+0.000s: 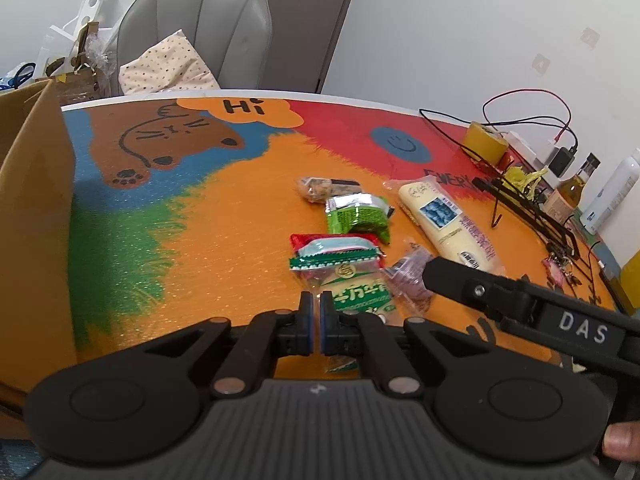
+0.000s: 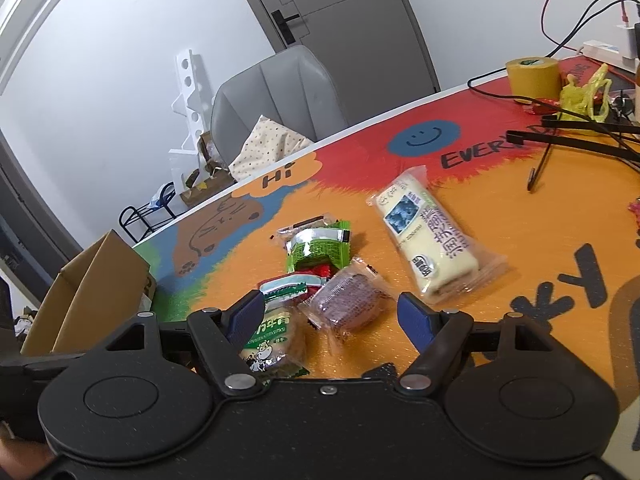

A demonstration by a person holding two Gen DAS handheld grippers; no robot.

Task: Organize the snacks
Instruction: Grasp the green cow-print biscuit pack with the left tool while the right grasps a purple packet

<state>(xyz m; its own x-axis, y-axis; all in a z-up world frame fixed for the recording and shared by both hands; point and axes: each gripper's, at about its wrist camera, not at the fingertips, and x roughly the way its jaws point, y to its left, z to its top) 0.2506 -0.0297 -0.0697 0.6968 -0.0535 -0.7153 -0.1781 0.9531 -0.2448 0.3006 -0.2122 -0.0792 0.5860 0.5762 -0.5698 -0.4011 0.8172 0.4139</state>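
Several snack packets lie in a loose cluster on the colourful table mat (image 1: 224,216). A purple snack pack (image 2: 345,304) sits between the open fingers of my right gripper (image 2: 331,312), untouched; it also shows in the left wrist view (image 1: 412,276). A green-and-white milk biscuit pack (image 1: 352,292) (image 2: 272,336) lies just ahead of my left gripper (image 1: 316,312), which is shut and empty. Further on lie a green wrapper (image 1: 356,216) (image 2: 320,248), a long cream bread roll pack (image 1: 448,224) (image 2: 428,236) and a nut bar (image 1: 324,189).
An open cardboard box (image 1: 36,216) (image 2: 92,292) stands at the table's left. A tape roll (image 2: 532,78), cables, a black rack (image 1: 532,212) and bottles (image 1: 572,192) crowd the right side. A grey chair (image 1: 200,32) stands behind the table.
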